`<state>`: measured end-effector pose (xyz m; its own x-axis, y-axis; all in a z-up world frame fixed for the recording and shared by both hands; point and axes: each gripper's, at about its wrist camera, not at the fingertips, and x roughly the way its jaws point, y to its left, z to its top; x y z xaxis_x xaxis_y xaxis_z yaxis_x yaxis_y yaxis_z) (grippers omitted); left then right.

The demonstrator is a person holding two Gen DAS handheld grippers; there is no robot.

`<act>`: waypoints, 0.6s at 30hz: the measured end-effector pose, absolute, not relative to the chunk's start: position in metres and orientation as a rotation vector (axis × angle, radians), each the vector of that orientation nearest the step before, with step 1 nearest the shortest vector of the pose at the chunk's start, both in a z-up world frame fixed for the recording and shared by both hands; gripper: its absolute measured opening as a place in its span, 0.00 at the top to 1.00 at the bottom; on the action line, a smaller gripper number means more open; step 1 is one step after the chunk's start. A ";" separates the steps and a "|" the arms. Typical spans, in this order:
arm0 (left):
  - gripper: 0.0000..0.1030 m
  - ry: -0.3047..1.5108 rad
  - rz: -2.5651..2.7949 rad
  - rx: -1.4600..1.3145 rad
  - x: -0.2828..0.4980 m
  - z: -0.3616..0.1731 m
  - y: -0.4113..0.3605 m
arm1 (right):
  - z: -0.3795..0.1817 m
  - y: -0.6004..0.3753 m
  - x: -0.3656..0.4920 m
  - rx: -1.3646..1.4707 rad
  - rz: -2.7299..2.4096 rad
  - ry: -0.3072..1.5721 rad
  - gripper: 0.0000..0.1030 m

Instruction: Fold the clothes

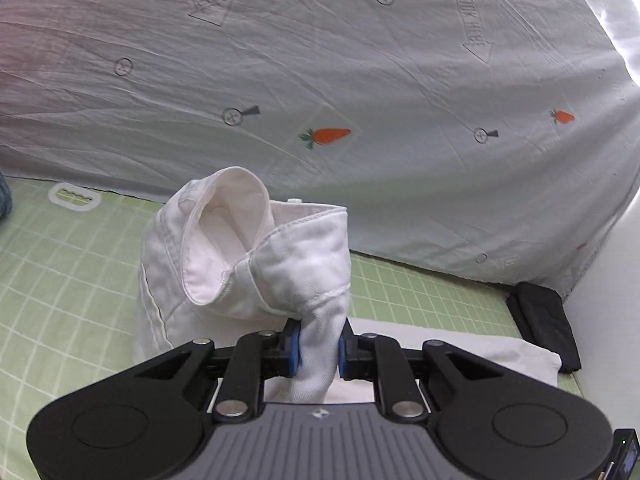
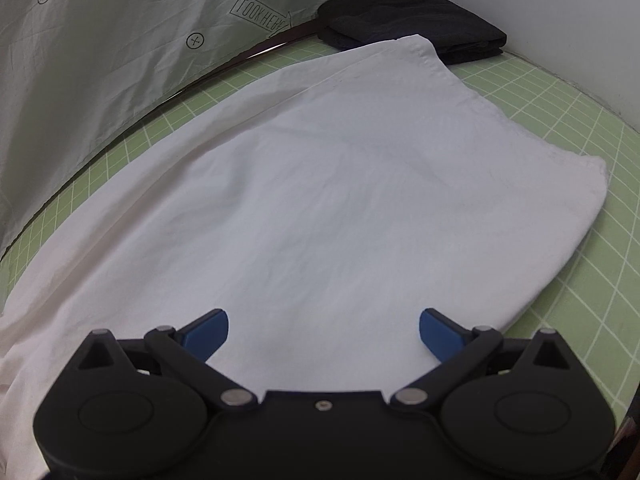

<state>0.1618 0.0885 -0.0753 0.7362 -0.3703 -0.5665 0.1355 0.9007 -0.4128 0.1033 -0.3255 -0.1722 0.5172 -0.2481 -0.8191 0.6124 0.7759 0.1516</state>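
A white garment (image 1: 248, 264) with a thick seamed waistband hangs bunched above the green checked mat (image 1: 60, 272). My left gripper (image 1: 319, 346) is shut on a gathered fold of it, blue pads pressing both sides. In the right wrist view the rest of the white garment (image 2: 320, 200) lies spread flat on the mat (image 2: 580, 280), its hem toward the far right. My right gripper (image 2: 323, 330) hovers open just above the near part of the cloth, with nothing between its blue fingertips (image 2: 208, 332).
A folded black garment (image 2: 412, 20) lies at the mat's far corner, also seen as the black garment (image 1: 544, 324) by a white wall. A pale sheet printed with carrots (image 1: 320, 80) hangs behind the mat's far edge.
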 end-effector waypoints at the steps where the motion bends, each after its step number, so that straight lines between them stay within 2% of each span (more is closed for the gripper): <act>1: 0.83 0.722 -0.325 -0.363 0.161 -0.083 0.074 | -0.173 -0.331 0.100 0.466 -0.541 0.886 0.00; 4: 0.82 0.846 -0.403 -0.341 0.161 -0.118 0.030 | -0.177 -0.344 0.096 0.473 -0.534 0.894 0.00; 7: 0.77 1.019 -0.403 -0.259 0.164 -0.166 -0.005 | -0.180 -0.351 0.096 0.471 -0.519 0.907 0.00; 9: 0.72 1.056 -0.399 -0.214 0.164 -0.180 -0.017 | -0.181 -0.352 0.098 0.458 -0.501 0.916 0.00; 10: 0.70 1.055 -0.402 -0.211 0.163 -0.178 -0.019 | -0.182 -0.353 0.100 0.451 -0.491 0.921 0.00; 12: 0.58 1.047 -0.417 -0.217 0.163 -0.171 -0.021 | -0.183 -0.354 0.100 0.442 -0.478 0.927 0.00; 16: 0.48 0.971 -0.448 -0.231 0.160 -0.144 -0.018 | -0.187 -0.355 0.101 0.439 -0.469 0.937 0.00; 18: 0.37 0.922 -0.429 -0.224 0.159 -0.130 -0.013 | -0.188 -0.354 0.102 0.431 -0.469 0.941 0.00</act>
<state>0.1591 -0.0125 -0.1298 0.5280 -0.4504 -0.7200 0.2615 0.8928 -0.3667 0.1023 -0.3538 -0.1879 0.5046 -0.1924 -0.8417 0.5561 0.8181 0.1464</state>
